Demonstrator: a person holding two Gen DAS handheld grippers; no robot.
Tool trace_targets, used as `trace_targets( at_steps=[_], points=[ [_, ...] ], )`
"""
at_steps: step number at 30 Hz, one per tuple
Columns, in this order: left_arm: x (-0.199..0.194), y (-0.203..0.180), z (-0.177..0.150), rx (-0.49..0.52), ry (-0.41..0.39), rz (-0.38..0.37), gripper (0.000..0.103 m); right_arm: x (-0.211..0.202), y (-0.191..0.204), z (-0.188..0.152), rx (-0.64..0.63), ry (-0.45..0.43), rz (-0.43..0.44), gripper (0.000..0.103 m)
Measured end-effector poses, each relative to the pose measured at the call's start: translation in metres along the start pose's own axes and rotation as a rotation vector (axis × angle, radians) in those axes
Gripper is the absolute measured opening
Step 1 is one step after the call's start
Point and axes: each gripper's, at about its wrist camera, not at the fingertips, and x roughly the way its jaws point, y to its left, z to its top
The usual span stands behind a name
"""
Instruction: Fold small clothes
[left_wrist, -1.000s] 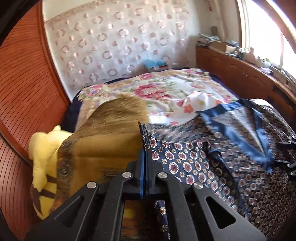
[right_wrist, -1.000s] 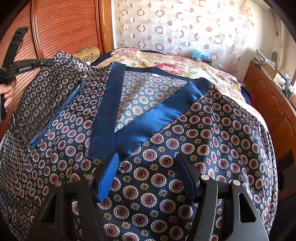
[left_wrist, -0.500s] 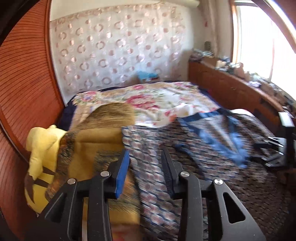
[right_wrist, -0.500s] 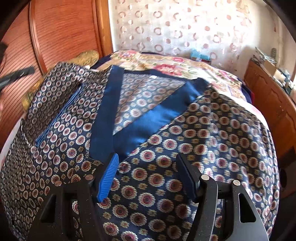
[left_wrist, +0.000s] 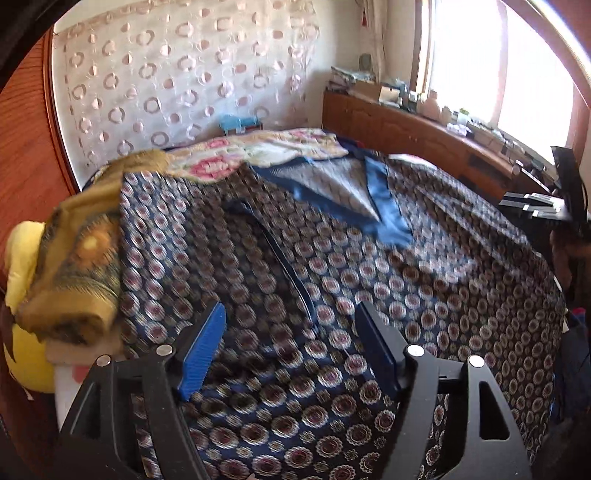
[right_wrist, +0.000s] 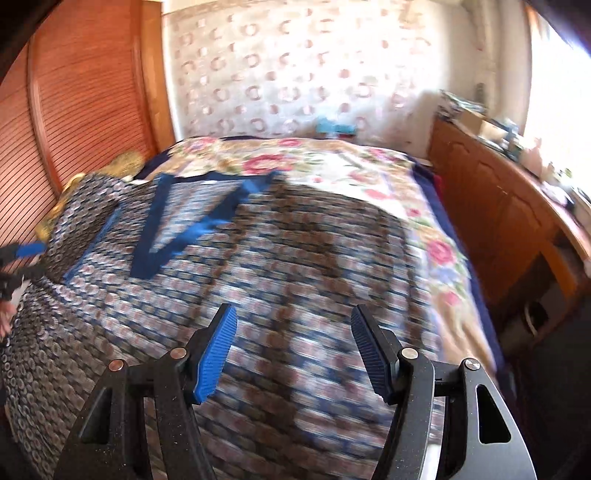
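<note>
**Silk-look robe, spread on bed: both claws empty**

Item: robe (left_wrist: 369, 295), navy with small round medallions and plain blue lapels (left_wrist: 388, 206). It lies front-up over the floral bedspread (right_wrist: 424, 206), collar at the far end and hem nearest me. I judge it laid out flat like this so the sides can be folded inward.

Left claw (left_wrist: 291, 350): mine, jaws just parted and standing wide. Cloth shows beneath the gap, but neither pad presses it, so nothing is held. It hangs over the near left part of the robe, beside a piped seam.

Right claw (right_wrist: 293, 349): jaws apart, nothing between the pads. It hovers over the near right part of the robe. This view is smeared, so I cannot say how close it is to the cloth.

Adjacent stock: an ochre cloth (left_wrist: 74, 266) heaped at the robe's left edge, over a yellow plush (left_wrist: 22, 258). It touches or overlaps the robe there and could snag a left-side fold.

Status, as I judge it: spreading done, first fold not yet begun.
</note>
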Motion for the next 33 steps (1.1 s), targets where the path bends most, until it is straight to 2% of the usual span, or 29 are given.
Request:
trace_targets(
  at_steps=[7, 10, 13, 15, 19, 21, 22, 25, 27, 31, 33],
  points=[
    [0.017, -0.006, -0.009, -0.009, 0.054, 0.008, 0.073, -0.004, -0.065, -0.025, 0.119, 0.050, -0.061, 0.066],
    [0.024, -0.007, -0.012, -0.011, 0.088, 0.004, 0.080, -0.004, -0.079, -0.034, 0.156, 0.069, -0.051, 0.066],
    [0.031, -0.008, -0.014, -0.003, 0.120, 0.004, 0.081, 0.000, -0.087, -0.040, 0.193, 0.094, -0.027, 0.061],
    [0.033, -0.013, -0.014, 0.023, 0.128, 0.015, 0.083, 0.002, -0.096, -0.040, 0.207, 0.113, 0.002, 0.048],
    [0.034, -0.013, -0.014, 0.026, 0.131, 0.014, 0.085, -0.004, -0.105, -0.041, 0.227, 0.121, 0.041, 0.037],
    [0.033, -0.013, -0.014, 0.028, 0.131, 0.015, 0.085, 0.000, -0.113, -0.037, 0.226, 0.119, 0.066, 0.024],
    [0.033, -0.012, -0.014, 0.027, 0.131, 0.014, 0.085, -0.002, -0.111, -0.037, 0.216, 0.118, 0.074, 0.022],
    [0.033, -0.012, -0.014, 0.025, 0.131, 0.012, 0.086, -0.003, -0.106, -0.036, 0.160, 0.120, 0.031, 0.018],
    [0.034, -0.013, -0.014, 0.025, 0.132, 0.013, 0.087, -0.005, -0.105, -0.034, 0.131, 0.116, -0.003, 0.005],
    [0.034, -0.012, -0.014, 0.024, 0.131, 0.011, 0.087, -0.007, -0.087, -0.026, 0.092, 0.085, 0.002, 0.002],
    [0.034, -0.012, -0.014, 0.024, 0.131, 0.012, 0.087, -0.014, -0.075, -0.018, 0.068, 0.042, 0.025, 0.001]
  ],
)
